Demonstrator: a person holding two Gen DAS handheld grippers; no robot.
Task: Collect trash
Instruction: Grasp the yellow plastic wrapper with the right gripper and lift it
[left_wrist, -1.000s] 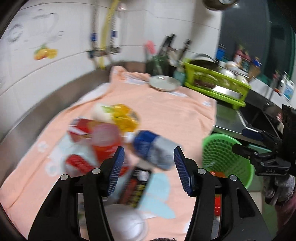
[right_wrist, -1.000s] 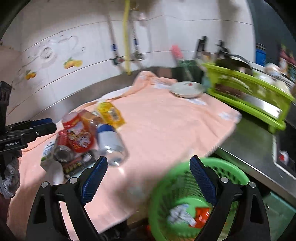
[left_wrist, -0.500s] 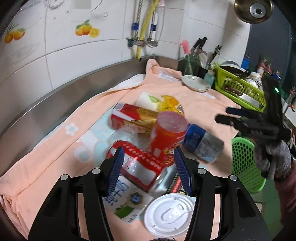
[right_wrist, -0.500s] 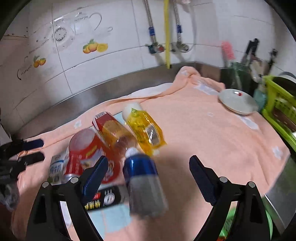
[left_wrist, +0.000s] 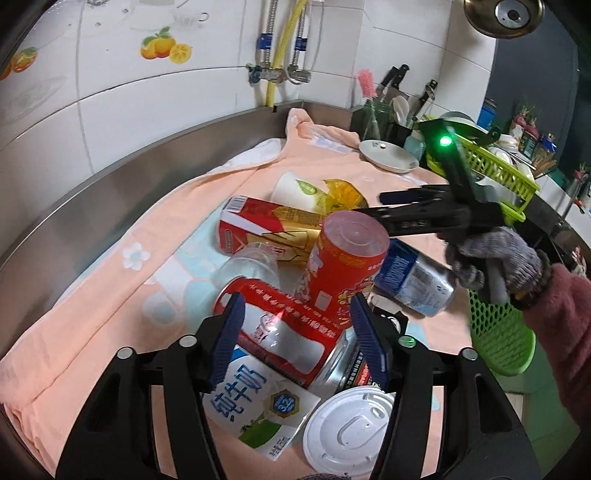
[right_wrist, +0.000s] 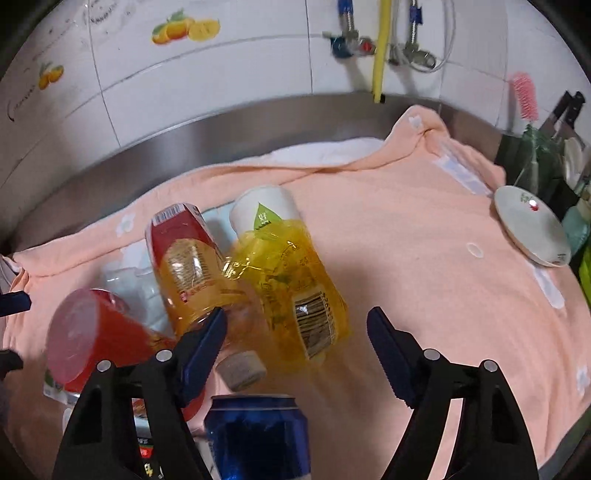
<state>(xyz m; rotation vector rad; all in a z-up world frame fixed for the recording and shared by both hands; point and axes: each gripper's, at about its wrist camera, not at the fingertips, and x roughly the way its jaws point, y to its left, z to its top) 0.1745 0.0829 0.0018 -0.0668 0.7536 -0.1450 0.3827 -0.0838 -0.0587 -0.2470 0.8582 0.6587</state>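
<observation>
A heap of trash lies on a peach towel (left_wrist: 110, 295). My left gripper (left_wrist: 295, 332) is open just above a lying red can (left_wrist: 280, 332), with an upright red cup (left_wrist: 343, 266) beyond. A blue and silver can (left_wrist: 413, 284), a red and gold bottle (left_wrist: 266, 229), a white paper cup (left_wrist: 295, 190), a milk carton (left_wrist: 255, 402) and a white lid (left_wrist: 347, 428) lie around. My right gripper (right_wrist: 295, 332) is open over the yellow crumpled bottle (right_wrist: 295, 280), beside the red and gold bottle (right_wrist: 192, 266); the blue can (right_wrist: 258, 435) lies below it.
A green mesh basket (left_wrist: 498, 339) stands off the counter's right edge. A white plate (left_wrist: 388, 155) lies at the towel's far end, beside a utensil holder and a green dish rack (left_wrist: 491, 166). A steel backsplash and tiled wall run along the left.
My right gripper has swung from the green basket over to the trash heap and closer to the yellow bottle. My left gripper has moved closer over the red can.
</observation>
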